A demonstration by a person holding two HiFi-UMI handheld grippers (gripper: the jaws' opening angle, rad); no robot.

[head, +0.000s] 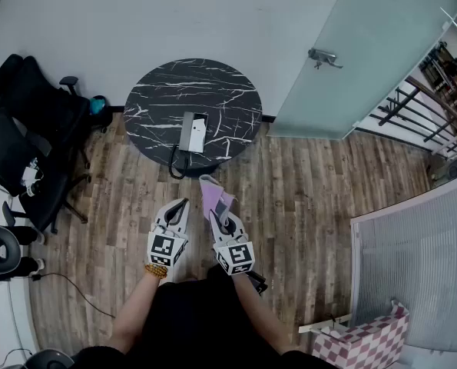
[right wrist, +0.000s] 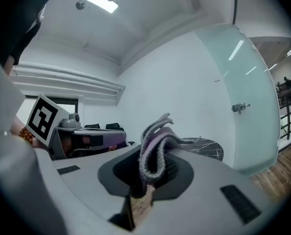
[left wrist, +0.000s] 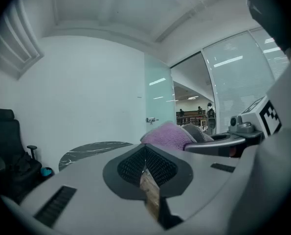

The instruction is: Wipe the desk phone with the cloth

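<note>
Round marble desk (head: 155, 102) holds the desk phone (head: 192, 131) near its front edge; right tongs (head: 220, 208) clamp the purple cloth (head: 210, 191), left tongs (head: 182, 204) closed empty; wiping apparently not begun.

A soft, fuzzy purple cloth (right wrist: 155, 148) (its other face a rougher grey weave) sits pinched between the black, mesh-textured pads (right wrist: 175, 171) of the right gripper (head: 222, 212). That gripper's shell is smooth matt grey plastic, like that of the left gripper (head: 178, 210) beside it. Ahead of both, a round table (head: 228, 98) shows a black marble-look top veined in white, bearing a grey plastic desk phone (head: 192, 131). Beneath the grippers runs a weathered wood-plank floor (head: 312, 198). Farther ahead to the right, a frosted glass door (head: 366, 44) carries a metal handle (head: 324, 57).
</note>
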